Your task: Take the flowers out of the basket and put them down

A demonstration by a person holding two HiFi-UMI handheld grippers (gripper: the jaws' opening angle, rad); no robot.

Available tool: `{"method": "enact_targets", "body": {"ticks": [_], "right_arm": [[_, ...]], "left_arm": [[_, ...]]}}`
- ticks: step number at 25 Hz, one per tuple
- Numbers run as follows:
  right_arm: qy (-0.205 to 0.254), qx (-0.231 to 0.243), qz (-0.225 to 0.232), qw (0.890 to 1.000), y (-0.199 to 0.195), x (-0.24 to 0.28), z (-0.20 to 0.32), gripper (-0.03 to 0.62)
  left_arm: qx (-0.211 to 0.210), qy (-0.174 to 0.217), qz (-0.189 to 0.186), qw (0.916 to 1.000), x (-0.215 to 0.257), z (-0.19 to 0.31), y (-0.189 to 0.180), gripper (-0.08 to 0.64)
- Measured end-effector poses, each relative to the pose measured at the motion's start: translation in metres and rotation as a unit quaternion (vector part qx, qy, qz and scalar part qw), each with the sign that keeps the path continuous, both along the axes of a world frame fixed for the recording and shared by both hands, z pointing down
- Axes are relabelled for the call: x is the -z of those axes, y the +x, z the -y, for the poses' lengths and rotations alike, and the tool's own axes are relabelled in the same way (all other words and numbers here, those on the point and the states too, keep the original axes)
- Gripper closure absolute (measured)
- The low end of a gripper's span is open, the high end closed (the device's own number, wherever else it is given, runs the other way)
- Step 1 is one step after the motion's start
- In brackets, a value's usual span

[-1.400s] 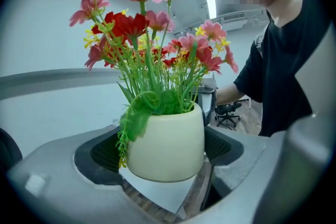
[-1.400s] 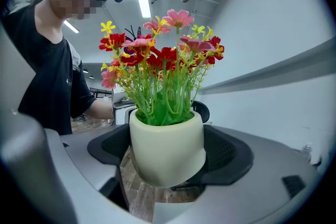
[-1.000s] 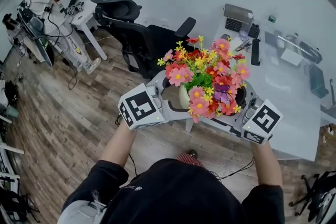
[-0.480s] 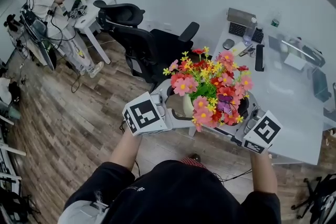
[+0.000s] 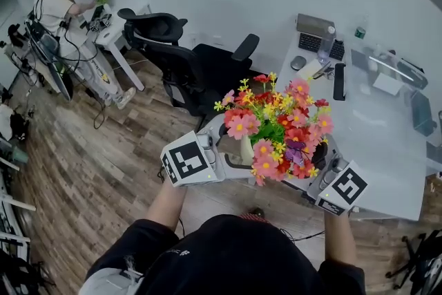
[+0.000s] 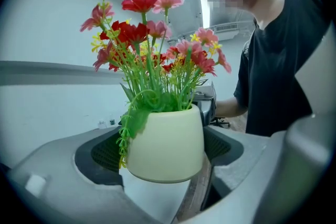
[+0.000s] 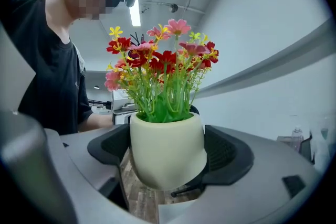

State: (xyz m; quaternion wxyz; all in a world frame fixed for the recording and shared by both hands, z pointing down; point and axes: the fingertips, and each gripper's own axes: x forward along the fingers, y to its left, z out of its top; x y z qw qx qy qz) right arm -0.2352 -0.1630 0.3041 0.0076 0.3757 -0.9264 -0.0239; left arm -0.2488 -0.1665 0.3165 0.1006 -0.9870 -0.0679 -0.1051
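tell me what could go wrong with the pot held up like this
1. The pot is smooth and rounded. The left claw and right claw pinch it in mid-air over the floor. If either eases, it may slip and drop.
2. The flowers hide the pot and the near table edge from the head view, so setting it down could clip that edge.

Bare floor left — desk right
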Motion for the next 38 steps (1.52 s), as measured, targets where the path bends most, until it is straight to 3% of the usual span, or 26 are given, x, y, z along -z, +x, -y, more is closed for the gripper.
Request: {"method": "enact_targets", "body": {"ticks": [18,31,38], "right_arm": [[0.008,-0.013,0.004,1.0,0.004,0.003,0.0,0.149],[0.017,-0.097,0.001,0.995,0.026,0.008,-0.016,0.149],[0.016,-0.129,0.005,0.991,0.018,0.012,-0.015,0.149]], "left_arm": [[-0.01,0.006,-0.006,0.9999,0.004,0.0,0.004,0.098],[-0.095,0.003,-0.016,0.9953,0.007,-0.013,0.027,0.098],[-0.128,0.006,-0.017,0.9917,0.013,-0.012,0.018,0.097]]}}
